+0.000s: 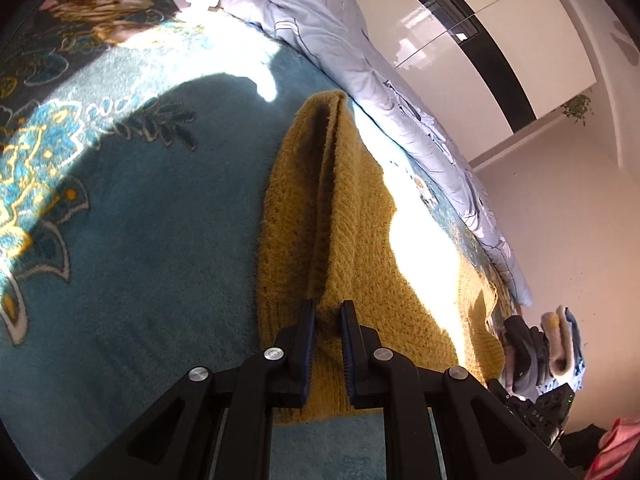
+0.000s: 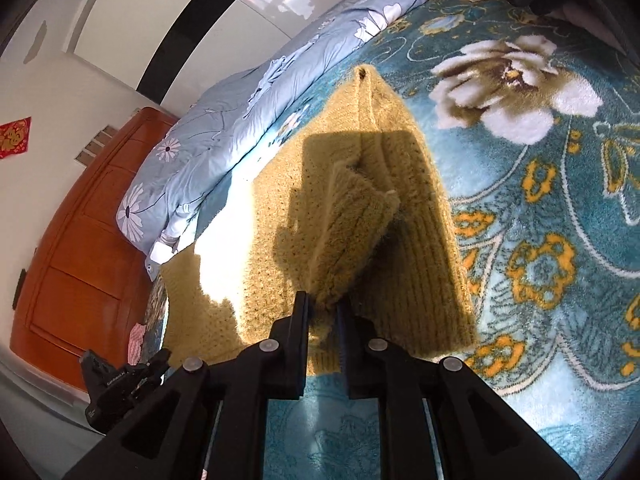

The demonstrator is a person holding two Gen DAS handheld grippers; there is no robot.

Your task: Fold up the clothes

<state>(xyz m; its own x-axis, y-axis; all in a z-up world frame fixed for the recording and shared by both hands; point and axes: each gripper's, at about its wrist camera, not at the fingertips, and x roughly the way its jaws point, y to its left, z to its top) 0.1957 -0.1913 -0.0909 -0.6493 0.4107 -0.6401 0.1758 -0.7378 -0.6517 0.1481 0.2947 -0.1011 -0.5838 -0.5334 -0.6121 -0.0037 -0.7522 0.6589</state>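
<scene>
A mustard-yellow knit sweater (image 1: 340, 208) lies on a teal floral blanket (image 1: 140, 220), partly in bright sun. In the left wrist view a raised fold runs along the sweater up to my left gripper (image 1: 329, 308). Its jaws stand slightly apart over the near hem, with knit showing in the gap and lying flat. In the right wrist view the same sweater (image 2: 408, 208) has a ribbed sleeve cuff (image 2: 348, 224) that rises off it. The cuff narrows into my right gripper (image 2: 323, 300), whose jaws pinch its end.
A light blue flowered duvet (image 1: 320, 20) is bunched along the blanket's far side. Folded clothes (image 1: 560, 344) are stacked at the right beyond the sweater. An orange wooden panel (image 2: 80, 260) and a white wardrobe (image 2: 160, 12) stand behind the bed.
</scene>
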